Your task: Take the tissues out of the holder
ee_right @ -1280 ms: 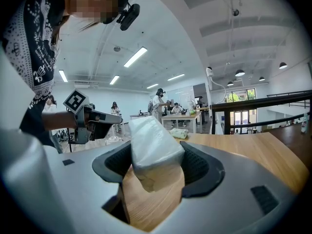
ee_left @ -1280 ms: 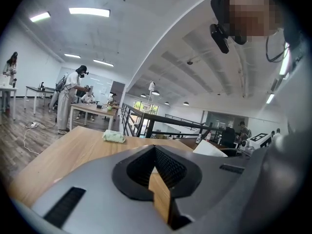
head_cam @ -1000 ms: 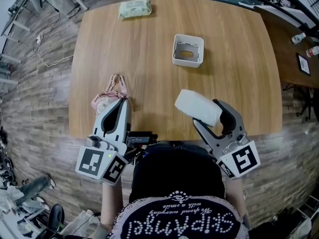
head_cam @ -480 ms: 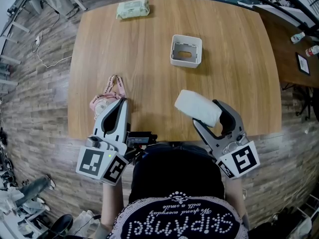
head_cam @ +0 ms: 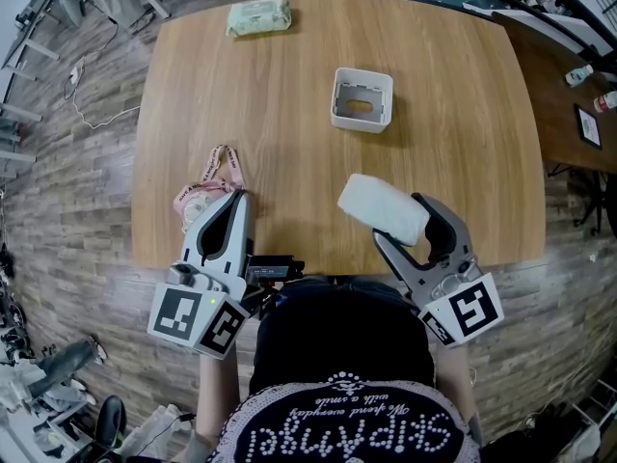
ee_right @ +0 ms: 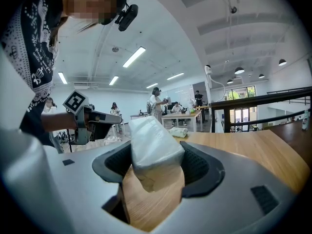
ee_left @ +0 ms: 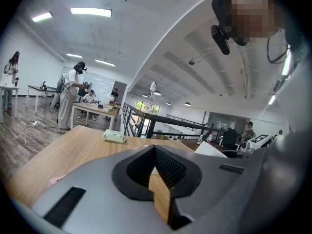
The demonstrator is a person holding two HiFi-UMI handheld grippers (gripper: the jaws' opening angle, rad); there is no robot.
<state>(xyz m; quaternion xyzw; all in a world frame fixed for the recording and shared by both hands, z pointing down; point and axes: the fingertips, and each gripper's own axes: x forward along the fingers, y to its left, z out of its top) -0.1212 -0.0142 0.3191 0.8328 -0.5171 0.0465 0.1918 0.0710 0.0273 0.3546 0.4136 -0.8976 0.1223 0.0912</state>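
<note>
The white tissue pack point(head_cam: 378, 205) is out of the holder and hangs over the table's near edge, with my right gripper point(head_cam: 397, 220) shut on its end. In the right gripper view the tissue pack point(ee_right: 153, 147) fills the gap between the jaws of that gripper point(ee_right: 156, 162), both pads pressing on it. The white square holder point(head_cam: 362, 99) stands upright mid-table, farther away, with no pack in it. My left gripper point(head_cam: 238, 197) rests at the table's front left, jaws shut on nothing; in its own view the left gripper's point(ee_left: 155, 149) tips meet.
A pink lanyard with a round tag point(head_cam: 205, 185) lies just left of the left gripper's tip. A green wipes pack point(head_cam: 258, 15) lies at the table's far left edge. Other desks and people stand in the room behind.
</note>
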